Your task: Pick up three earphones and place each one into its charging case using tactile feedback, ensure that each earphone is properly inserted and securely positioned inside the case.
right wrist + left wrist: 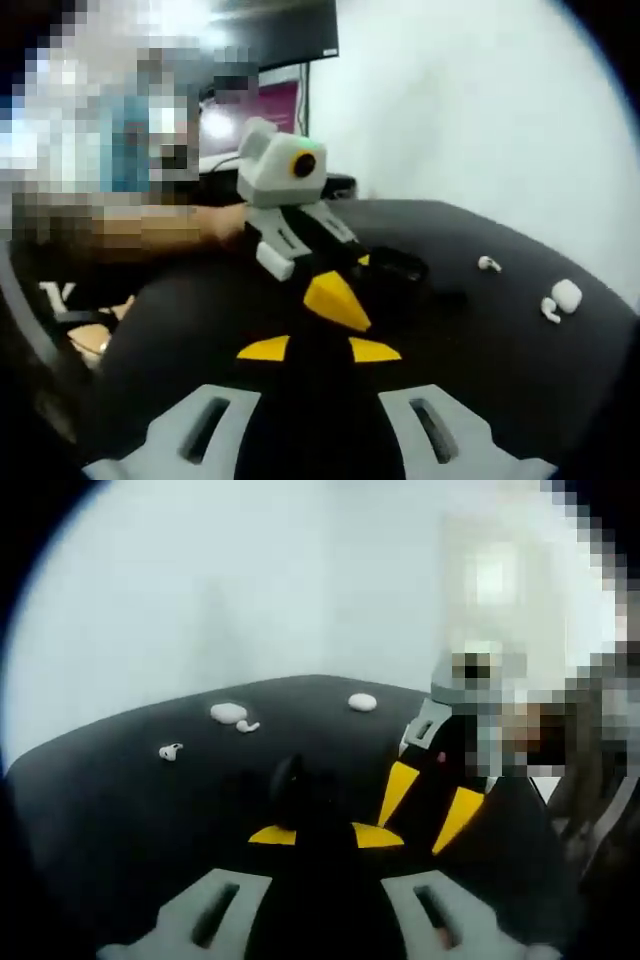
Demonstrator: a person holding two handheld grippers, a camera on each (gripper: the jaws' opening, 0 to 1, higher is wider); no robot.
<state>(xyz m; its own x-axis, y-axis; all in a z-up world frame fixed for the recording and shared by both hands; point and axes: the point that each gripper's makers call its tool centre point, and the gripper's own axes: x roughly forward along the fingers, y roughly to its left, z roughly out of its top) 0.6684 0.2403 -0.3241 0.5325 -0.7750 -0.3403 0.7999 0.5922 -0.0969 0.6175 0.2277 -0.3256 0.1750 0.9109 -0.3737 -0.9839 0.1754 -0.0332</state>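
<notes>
A: Black table point(120, 780): two loose white earphones point(171, 751) point(247, 726), one beside a white case point(228, 712) toward the far edge; second case point(362, 702) well apart. None looked inserted.

B: Left hand-held gripper point(325, 835) and right hand-held gripper point(318, 350): jaws apart, empty. Right gripper view added a monitor point(270, 35); that second case lay outside it.

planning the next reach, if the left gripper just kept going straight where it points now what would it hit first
Probably the small dark object on the black table, just ahead of the left gripper. The white earbuds and white case lie further back, left of that line. Depth is uncertain.
</notes>
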